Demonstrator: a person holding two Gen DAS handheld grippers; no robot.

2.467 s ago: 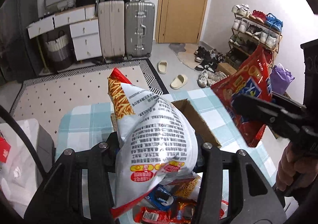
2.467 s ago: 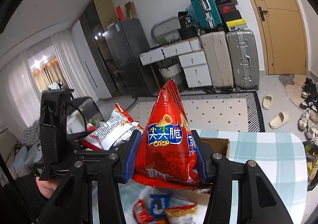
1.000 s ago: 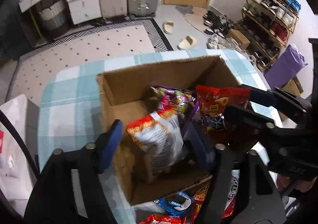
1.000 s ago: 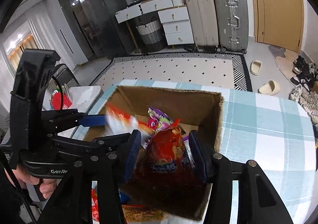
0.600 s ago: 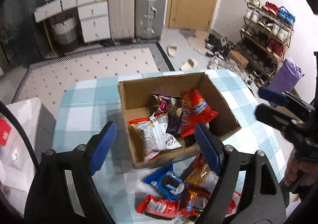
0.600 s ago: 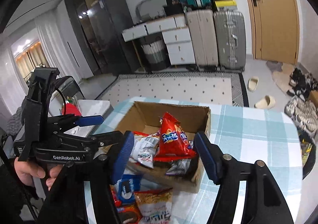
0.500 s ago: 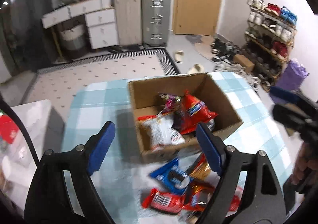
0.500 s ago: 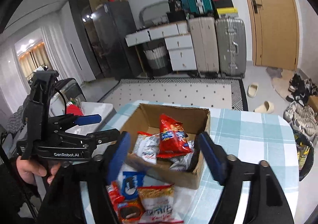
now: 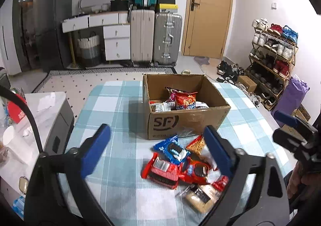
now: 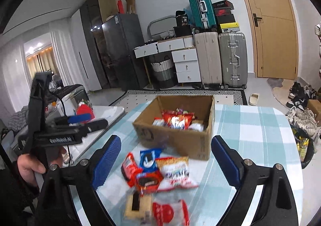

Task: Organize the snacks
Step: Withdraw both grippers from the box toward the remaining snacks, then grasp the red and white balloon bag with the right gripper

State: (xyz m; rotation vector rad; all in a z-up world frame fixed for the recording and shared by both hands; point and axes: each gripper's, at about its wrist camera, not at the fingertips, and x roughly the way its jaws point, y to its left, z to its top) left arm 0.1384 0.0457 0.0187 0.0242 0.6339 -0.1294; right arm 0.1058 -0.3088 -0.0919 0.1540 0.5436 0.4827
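A brown cardboard box [image 9: 188, 119] [image 10: 186, 143] stands on the checked table and holds several snack bags, a red chip bag [image 9: 184, 100] on top. In front of it lies a pile of loose snacks: a blue cookie pack [image 9: 170, 148] [image 10: 149, 158], red cookie packs [image 9: 162, 171] [image 10: 147, 181], a white and red noodle bag [image 10: 176, 171] and a tan cracker pack [image 9: 200, 196] [image 10: 137, 205]. My left gripper [image 9: 158, 149] is open and empty, above the pile. My right gripper [image 10: 166, 157] is open and empty, also above the pile.
The teal checked tablecloth [image 9: 112, 109] covers a round table. A low white side table [image 9: 50, 109] stands to the left. Suitcases [image 9: 167, 39], a drawer unit and a door line the far wall. A shoe rack [image 9: 272, 55] stands at the right.
Both grippers let go of their chip bags in the box, opened, and pulled back and up. The snack pile in front of the box has come into view.
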